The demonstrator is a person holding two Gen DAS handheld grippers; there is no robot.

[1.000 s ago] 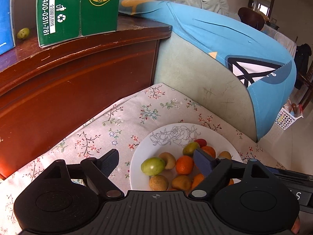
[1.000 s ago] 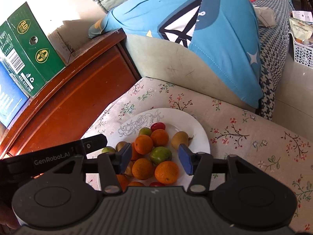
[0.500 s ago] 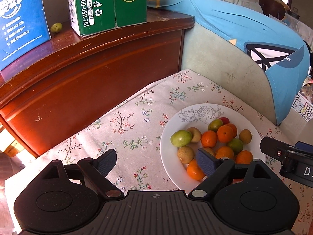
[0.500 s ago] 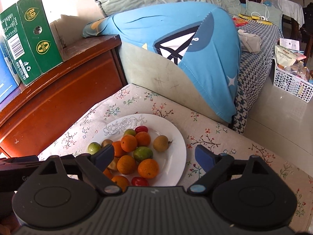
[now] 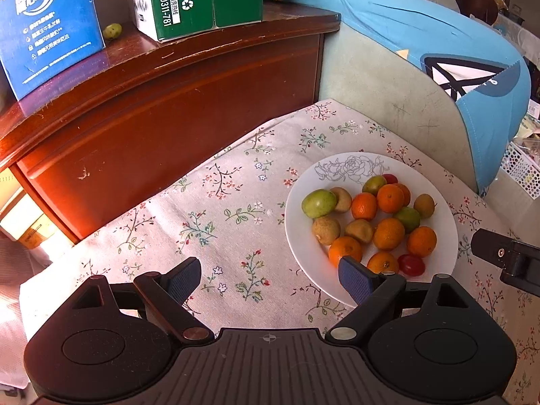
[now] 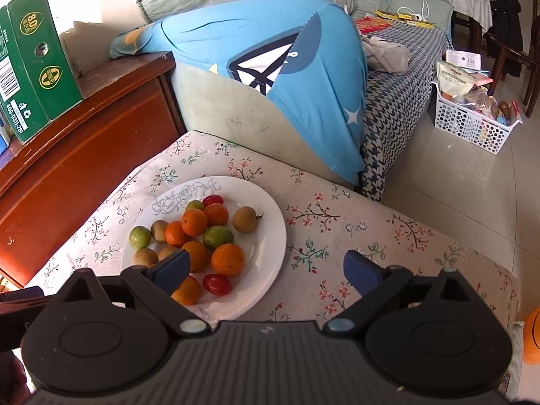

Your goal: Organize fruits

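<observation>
Our right gripper [image 6: 266,270] has just been opening: its fingers [image 6: 361,268] now stand wide with nothing between them. Both grippers have drawn back from the white plate [image 6: 266,236], which sat right between the fingers a moment ago and now lies ahead of them and off to one side. We judge that the fruit is gathered and the sorting close to done, or between picks.

Our left gripper [image 5: 270,278] is also wide and empty. The plate [image 5: 303,246] lies ahead of its right finger, whose tip overlaps the near rim in view. The fruits [image 5: 374,216], oranges, green and brown ones and small red ones, rest in a loose heap on it, on the flowered bench [image 5: 216,209].

Only the left view shows a stray green fruit [image 5: 112,31] on the wooden cabinet [image 5: 162,101], far ahead of the left finger beside the blue box [image 5: 50,23]; we reckon it may still need collecting. Only the right view shows the basket [image 6: 472,125] on the floor.
</observation>
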